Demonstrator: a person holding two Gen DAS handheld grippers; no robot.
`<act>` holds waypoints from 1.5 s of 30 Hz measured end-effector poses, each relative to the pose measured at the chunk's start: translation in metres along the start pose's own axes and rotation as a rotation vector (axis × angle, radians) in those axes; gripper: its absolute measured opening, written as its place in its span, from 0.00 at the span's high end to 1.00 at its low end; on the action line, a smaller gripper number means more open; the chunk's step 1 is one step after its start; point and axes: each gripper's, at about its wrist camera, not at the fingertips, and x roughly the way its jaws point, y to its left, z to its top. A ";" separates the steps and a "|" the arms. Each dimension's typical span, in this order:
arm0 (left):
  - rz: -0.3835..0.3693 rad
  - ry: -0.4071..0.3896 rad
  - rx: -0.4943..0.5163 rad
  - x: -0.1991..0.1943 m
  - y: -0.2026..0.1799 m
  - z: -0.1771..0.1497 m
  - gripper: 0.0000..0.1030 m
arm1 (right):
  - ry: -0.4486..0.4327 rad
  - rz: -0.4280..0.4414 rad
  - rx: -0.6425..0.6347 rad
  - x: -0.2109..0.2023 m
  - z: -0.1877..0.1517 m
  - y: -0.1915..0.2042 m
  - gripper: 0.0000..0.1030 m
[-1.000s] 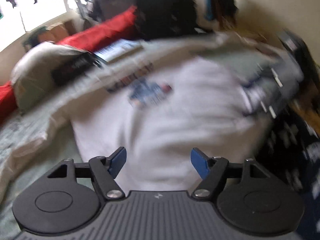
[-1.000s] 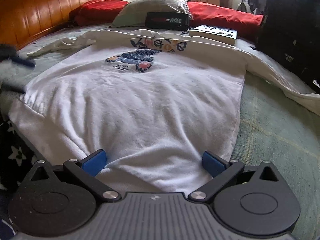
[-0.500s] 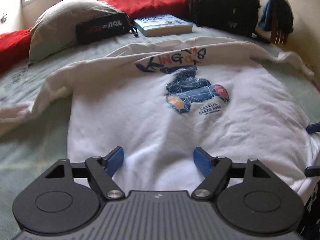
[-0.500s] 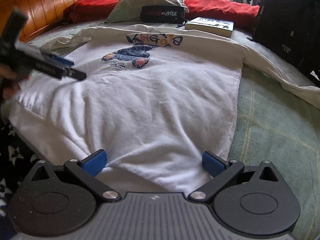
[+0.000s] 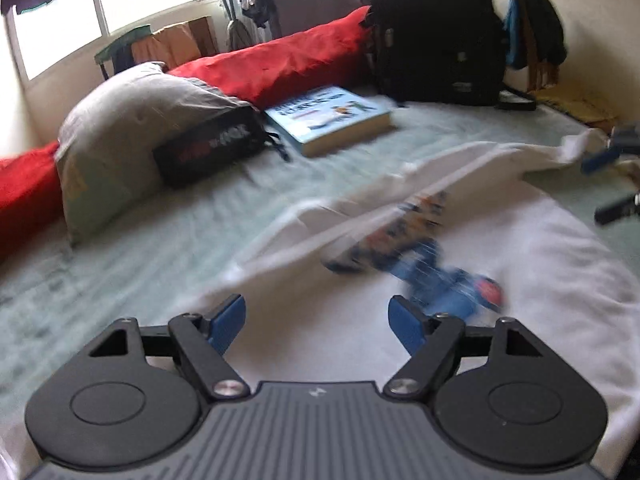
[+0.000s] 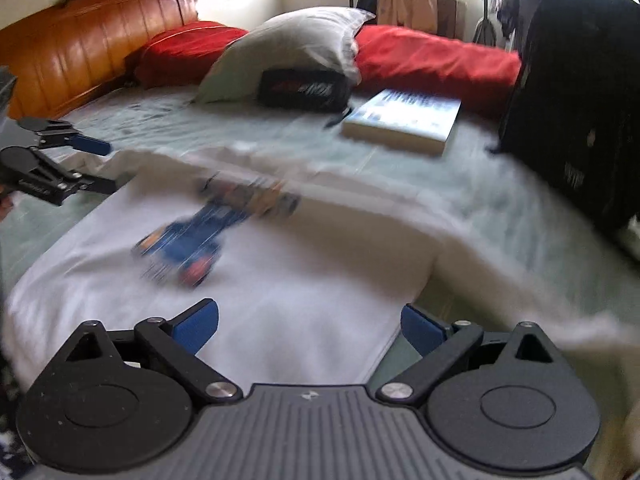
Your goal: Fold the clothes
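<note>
A white sweatshirt (image 5: 500,280) with a blue printed figure (image 5: 436,280) lies spread on the pale green bed, blurred by motion in both views. My left gripper (image 5: 316,324) hovers open over its chest, nothing pinched between the blue pads. My right gripper (image 6: 308,328) is above the sweatshirt (image 6: 300,292) near its side edge; its jaws are closing but stand wide, with only cloth lying below them. Each gripper shows in the other's view: the left gripper (image 6: 98,166) at the far left, the right gripper (image 5: 598,188) at the far right by a sleeve (image 5: 520,156).
At the head of the bed lie a grey pillow (image 6: 292,48), red bolsters (image 6: 432,56), a black pouch (image 6: 304,90) and a book (image 6: 404,120). A black backpack (image 6: 576,112) stands at the right, and a wooden headboard (image 6: 80,52) runs along the left.
Both grippers have moved forward from the hem toward the print and the collar. The picture has gone blurred. The right jaws stand slightly narrower.
</note>
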 end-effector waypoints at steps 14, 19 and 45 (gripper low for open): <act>-0.078 0.091 -0.113 0.117 0.068 0.060 0.36 | 0.056 0.067 0.047 0.104 0.098 -0.085 0.17; -0.163 0.113 -0.161 0.144 0.075 0.052 0.37 | 0.081 0.098 0.121 0.134 0.100 -0.109 0.22; -0.205 0.091 -0.055 0.134 0.052 0.029 0.95 | 0.101 0.172 0.006 0.135 0.073 -0.066 0.79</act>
